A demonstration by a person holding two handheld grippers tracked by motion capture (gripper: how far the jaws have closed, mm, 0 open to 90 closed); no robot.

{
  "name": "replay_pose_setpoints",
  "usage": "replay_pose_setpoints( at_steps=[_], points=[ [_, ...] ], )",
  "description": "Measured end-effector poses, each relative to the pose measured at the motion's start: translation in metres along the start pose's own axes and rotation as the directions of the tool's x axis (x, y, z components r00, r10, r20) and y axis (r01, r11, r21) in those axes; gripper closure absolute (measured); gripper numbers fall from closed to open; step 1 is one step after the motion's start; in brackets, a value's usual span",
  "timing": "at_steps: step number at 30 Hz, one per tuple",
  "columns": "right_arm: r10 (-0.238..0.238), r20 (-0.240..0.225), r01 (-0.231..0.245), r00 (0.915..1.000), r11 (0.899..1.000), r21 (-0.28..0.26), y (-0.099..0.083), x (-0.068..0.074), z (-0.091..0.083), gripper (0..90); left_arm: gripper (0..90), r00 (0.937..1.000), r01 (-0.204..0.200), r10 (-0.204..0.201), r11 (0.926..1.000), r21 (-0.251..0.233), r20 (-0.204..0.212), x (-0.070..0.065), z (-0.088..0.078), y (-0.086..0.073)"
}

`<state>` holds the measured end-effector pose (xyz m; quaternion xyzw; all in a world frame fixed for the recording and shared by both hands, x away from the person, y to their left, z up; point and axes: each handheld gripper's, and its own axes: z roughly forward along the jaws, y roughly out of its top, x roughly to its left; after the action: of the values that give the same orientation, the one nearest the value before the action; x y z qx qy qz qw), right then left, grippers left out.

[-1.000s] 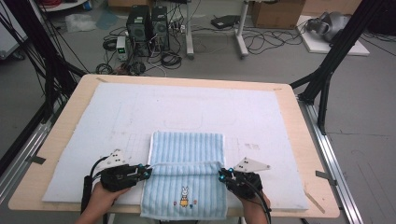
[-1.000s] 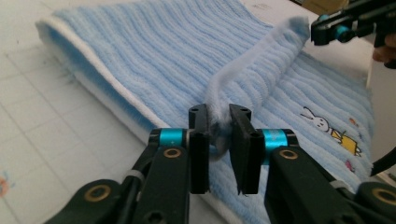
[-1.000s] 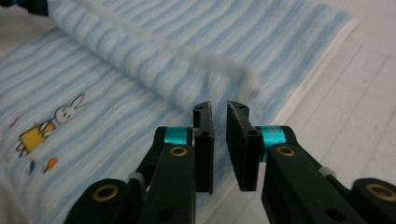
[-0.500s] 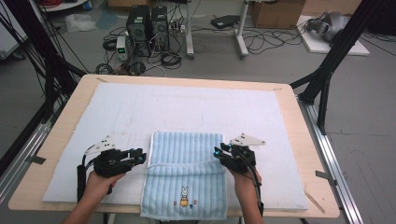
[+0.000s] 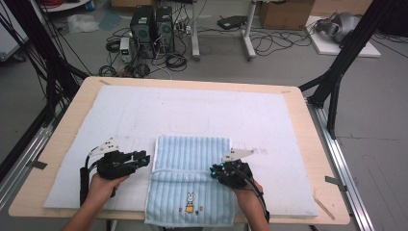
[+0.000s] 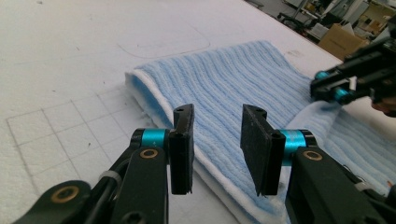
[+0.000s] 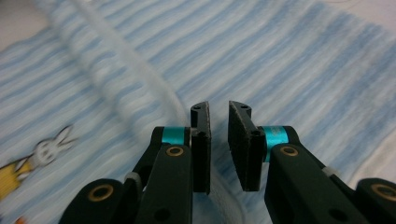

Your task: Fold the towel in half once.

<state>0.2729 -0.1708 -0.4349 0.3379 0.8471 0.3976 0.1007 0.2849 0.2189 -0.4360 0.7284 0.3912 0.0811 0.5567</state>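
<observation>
Two grippers are working at the near edge of the desk [image 5: 57,159], one in each of our hands. Between them a light blue striped towel [image 5: 192,154] is lying folded on the white mat [image 5: 269,125], its near end with a small rabbit print [image 5: 190,198] hanging just over the near edge, its far edge reaching toward the middle of the mat.

We are holding the left gripper [image 5: 142,158] just beside the towel's left edge, pointing across toward it. In the left gripper view its jaws are standing spread, nothing between them, and the towel's white hemmed edge [image 6: 154,105] is lying just beyond the pads.

We are holding the right gripper [image 5: 214,171] over the towel's right part, close to the raised fold line [image 5: 178,172] running across the cloth. Its jaws have just been closing; in the right gripper view they are standing a narrow gap apart above the striped cloth, and the pads are pinching nothing that we can see. That view is blurred.

Beyond the far edge of the desk, computer towers [image 5: 153,26] and cables [image 5: 269,41] are sitting on the floor.
</observation>
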Motion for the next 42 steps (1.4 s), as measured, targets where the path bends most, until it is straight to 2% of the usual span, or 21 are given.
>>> replay_pose_setpoints(
  at_steps=[6,10,12,15,16,19,23,24,26,27,29,30,33,34,36,38,40,42],
  points=[
    [-0.031,-0.060,0.031,0.9977,1.000,-0.004,-0.016,0.017,-0.015,78.9,64.4,1.0000,0.004,-0.004,1.0000,0.000,-0.002,0.004,0.005,0.001],
    [-0.056,-0.062,0.056,0.9965,0.998,0.007,-0.024,0.024,-0.017,75.9,63.6,1.0000,-0.008,0.008,0.9999,0.009,-0.005,0.006,0.010,0.003],
    [-0.045,-0.051,0.044,0.9977,0.999,-0.031,-0.025,0.023,-0.021,72.7,61.3,0.9999,0.002,-0.002,1.0000,0.008,-0.017,0.009,0.013,0.005],
    [-0.015,-0.012,0.014,0.9998,0.996,-0.088,-0.021,0.013,-0.027,65.8,55.4,0.9993,0.015,-0.014,0.9998,0.016,-0.035,0.014,0.018,0.009],
    [-0.002,0.014,0.004,0.9999,0.995,-0.101,-0.019,0.007,-0.028,63.7,53.8,0.9990,0.015,-0.015,0.9997,0.020,-0.042,0.016,0.020,0.010],
    [0.031,0.062,-0.022,0.9976,0.991,-0.135,-0.014,-0.006,-0.030,64.0,52.1,0.9976,0.029,-0.027,0.9992,0.027,-0.064,0.022,0.027,0.014],
    [0.101,0.140,-0.082,0.9849,0.987,-0.138,-0.009,-0.025,-0.025,68.8,53.1,0.9946,0.049,-0.047,0.9986,0.019,-0.093,0.030,0.037,0.014],
    [0.129,0.160,-0.110,0.9785,0.986,-0.126,-0.008,-0.032,-0.021,69.0,53.1,0.9940,0.053,-0.050,0.9982,0.028,-0.097,0.032,0.039,0.013],
    [0.163,0.168,-0.150,0.9723,0.985,-0.084,-0.007,-0.041,-0.012,68.9,53.7,0.9932,0.063,-0.058,0.9971,0.042,-0.101,0.035,0.043,0.013],
    [0.155,0.175,-0.147,0.9724,0.987,-0.058,-0.007,-0.043,-0.007,69.4,53.7,0.9934,0.067,-0.062,0.9966,0.048,-0.097,0.036,0.045,0.014],
    [0.123,0.181,-0.122,0.9757,0.992,-0.018,-0.007,-0.045,-0.002,76.4,53.9,0.9935,0.054,-0.049,0.9973,0.050,-0.103,0.038,0.046,0.017],
    [0.113,0.175,-0.112,0.9780,0.994,-0.017,-0.007,-0.046,-0.001,83.3,54.3,0.9933,0.049,-0.044,0.9977,0.047,-0.107,0.039,0.047,0.021],
    [0.074,0.145,-0.078,0.9867,0.997,0.022,-0.004,-0.046,-0.003,87.3,54.6,0.9937,0.049,-0.043,0.9977,0.048,-0.104,0.041,0.049,0.028],
    [0.069,0.136,-0.074,0.9883,0.997,0.031,-0.004,-0.045,-0.005,87.6,54.2,0.9935,0.048,-0.043,0.9980,0.041,-0.106,0.041,0.050,0.029],
    [0.052,0.110,-0.056,0.9926,0.998,0.042,-0.007,-0.043,-0.010,87.6,52.0,0.9936,0.050,-0.043,0.9968,0.062,-0.104,0.042,0.054,0.032],
    [0.053,0.085,-0.058,0.9950,0.997,0.056,-0.011,-0.042,-0.015,87.1,50.5,0.9931,0.057,-0.050,0.9961,0.068,-0.107,0.042,0.057,0.033],
    [0.052,0.080,-0.054,0.9955,0.998,0.034,-0.012,-0.044,-0.018,80.9,46.9,0.9919,0.076,-0.067,0.9939,0.080,-0.108,0.044,0.063,0.032],
    [0.076,0.095,-0.075,0.9926,0.997,-0.015,-0.010,-0.049,-0.021,73.8,44.6,0.9905,0.090,-0.080,0.9919,0.090,-0.112,0.044,0.068,0.031]
  ],
)
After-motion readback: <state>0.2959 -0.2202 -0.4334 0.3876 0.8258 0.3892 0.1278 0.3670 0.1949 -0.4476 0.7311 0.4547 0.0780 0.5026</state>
